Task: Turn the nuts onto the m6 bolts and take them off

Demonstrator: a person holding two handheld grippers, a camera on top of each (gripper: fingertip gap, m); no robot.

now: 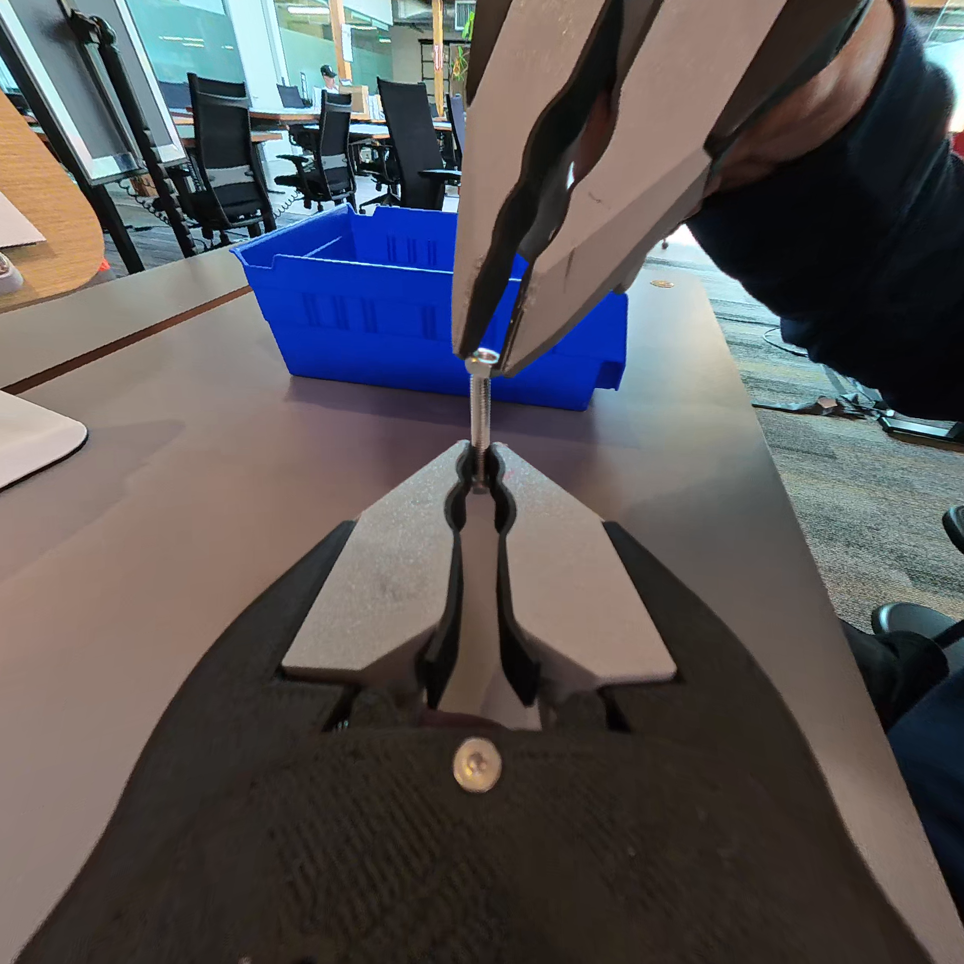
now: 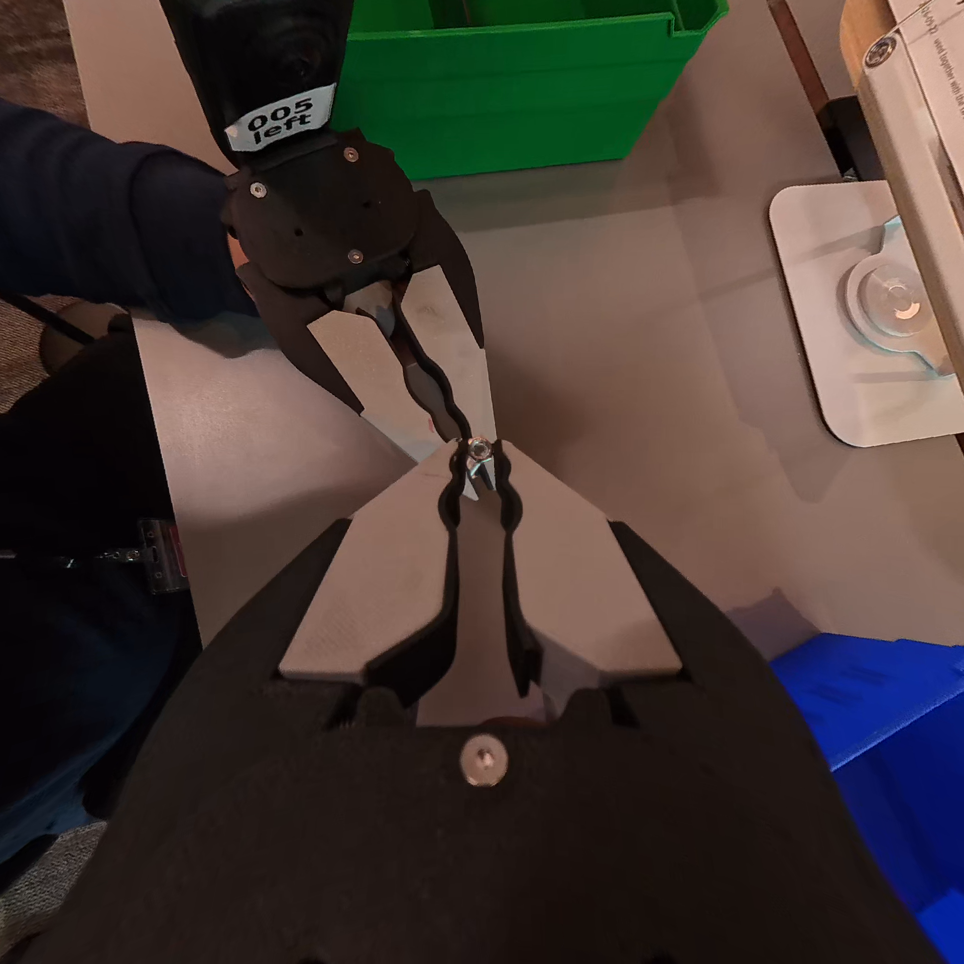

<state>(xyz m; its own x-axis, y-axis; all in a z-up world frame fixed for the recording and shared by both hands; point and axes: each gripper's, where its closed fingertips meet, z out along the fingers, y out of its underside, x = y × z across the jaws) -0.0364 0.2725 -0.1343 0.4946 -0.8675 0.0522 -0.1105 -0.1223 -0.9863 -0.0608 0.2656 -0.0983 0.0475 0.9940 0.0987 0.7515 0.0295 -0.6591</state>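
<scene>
- Left claw [image 1: 479, 472]: closed on the lower end of the bolt [image 1: 478, 412], held above the table [image 1: 208, 443]. Bolt pinched right at the fingertips; its bottom end shows in the gap between the pads.
- Bolt stands upright, long axis vertical, threaded shank bare between the two claws.
- Right claw [image 1: 487, 360] comes down from above, tips closed around the nut [image 1: 485, 357] at the bolt's top end. Nut bright silver, hole facing up toward the right wrist camera.
- Right wrist view looks straight down the bolt's axis: nut [image 2: 479, 448] seen end-on as a small ring between the right claw's tips [image 2: 479, 459]; left claw [image 2: 472, 435] enters from upper left, meeting it at the same spot.
- Person's dark blue sleeve [image 1: 860, 235] behind the right claw.
- Blue bin [image 1: 365, 313] on the table just beyond the bolt.
- Green bin [image 2: 521, 104] farther off along the table edge; a white flat stand base [image 2: 814, 313] sits to one side.
- Far background: office chairs [image 1: 229, 156] and desks.
</scene>
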